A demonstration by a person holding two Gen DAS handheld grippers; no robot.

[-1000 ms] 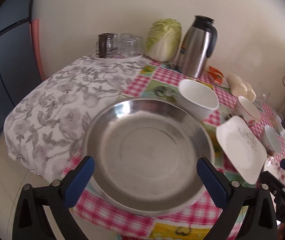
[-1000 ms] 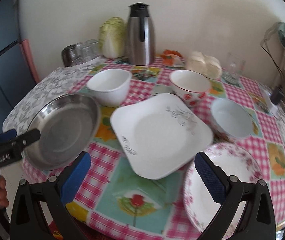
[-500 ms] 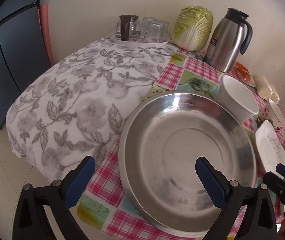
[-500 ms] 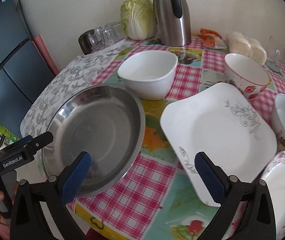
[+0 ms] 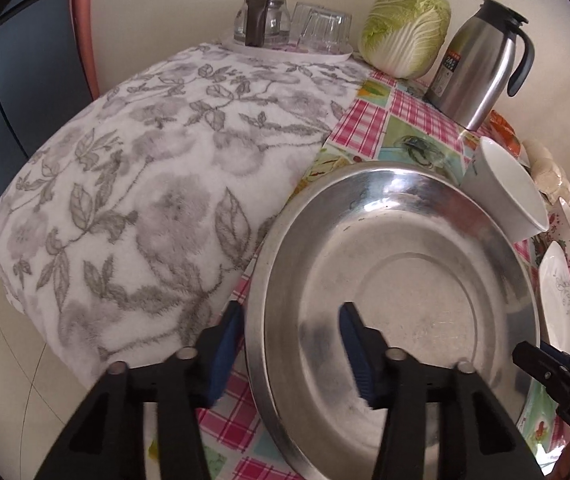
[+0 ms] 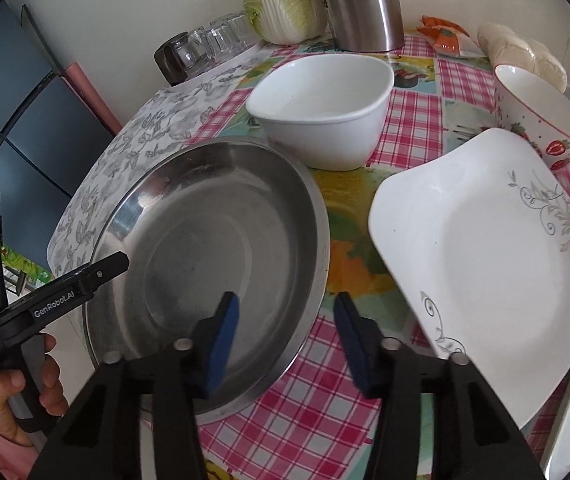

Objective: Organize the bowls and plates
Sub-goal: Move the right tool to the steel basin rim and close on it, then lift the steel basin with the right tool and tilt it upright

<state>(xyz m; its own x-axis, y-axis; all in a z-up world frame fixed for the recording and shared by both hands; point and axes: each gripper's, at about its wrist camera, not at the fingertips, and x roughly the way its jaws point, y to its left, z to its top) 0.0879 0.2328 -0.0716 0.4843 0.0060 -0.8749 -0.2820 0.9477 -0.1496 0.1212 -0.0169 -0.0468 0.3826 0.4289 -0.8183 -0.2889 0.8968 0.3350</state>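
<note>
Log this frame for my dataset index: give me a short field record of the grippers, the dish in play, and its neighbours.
left gripper: open, fingers straddle the near-left rim of the steel pan, one inside, one outside
right gripper: open, fingers straddle the steel pan's near-right rim
steel pan: empty, on the checked tablecloth
behind pan: white bowl
right of pan: square white plate, apart from it
left of pan: floral cloth
</note>
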